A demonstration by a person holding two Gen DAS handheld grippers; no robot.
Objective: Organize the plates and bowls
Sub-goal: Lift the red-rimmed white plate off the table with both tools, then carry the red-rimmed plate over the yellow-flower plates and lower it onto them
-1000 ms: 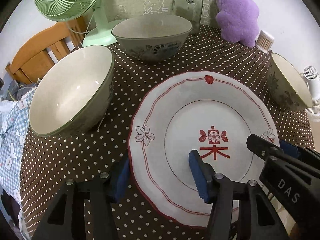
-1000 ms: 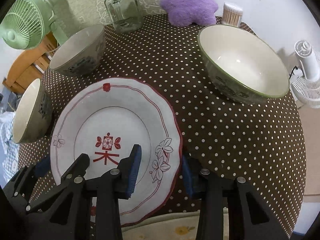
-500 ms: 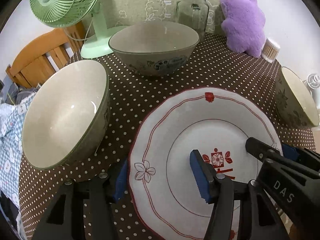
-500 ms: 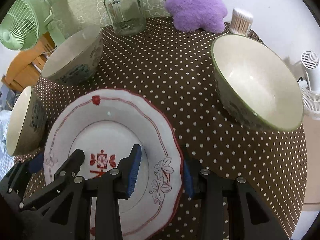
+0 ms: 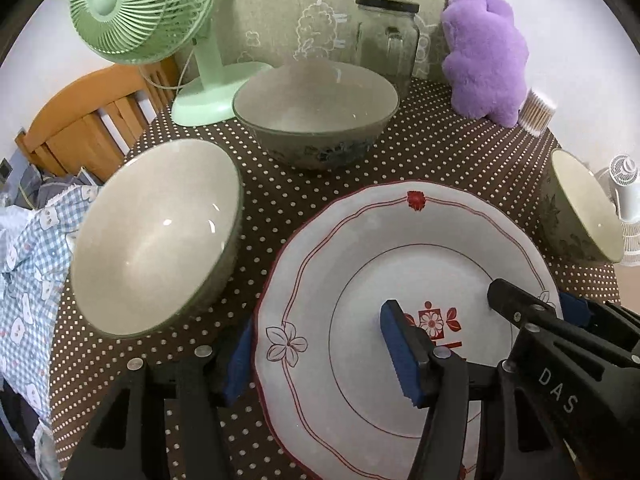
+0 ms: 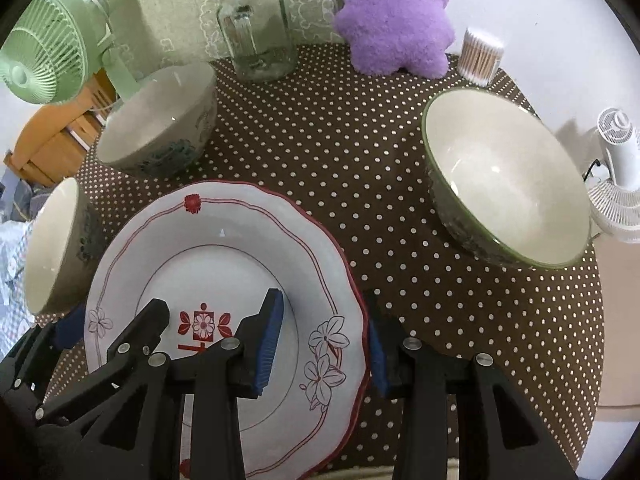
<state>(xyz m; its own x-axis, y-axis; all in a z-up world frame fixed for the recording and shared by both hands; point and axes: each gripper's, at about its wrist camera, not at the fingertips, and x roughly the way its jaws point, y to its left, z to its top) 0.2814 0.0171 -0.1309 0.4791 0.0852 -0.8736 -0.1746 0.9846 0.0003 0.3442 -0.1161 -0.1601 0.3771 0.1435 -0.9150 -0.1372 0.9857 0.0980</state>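
A white plate with a red scalloped rim and a red emblem at its middle lies on the brown polka-dot surface, near its front edge. Both grippers straddle the plate's rim from opposite sides. The left gripper has one blue pad over the plate's inner well and the other just outside the left rim; its jaws stand apart and neither pad presses on the plate. The right gripper has one pad above the well and the other just off the right rim, released in the same way.

Three bowls sit around the plate. The left bowl, cream inside with a green rim, stands just beside the plate's left edge. The far bowl, with a dark pattern on its outside, stands behind the plate. The right bowl stands apart from the plate on the right.

At the back of the surface are a green fan, a glass jar with a black lid, a purple plush toy and a tub of cotton swabs.
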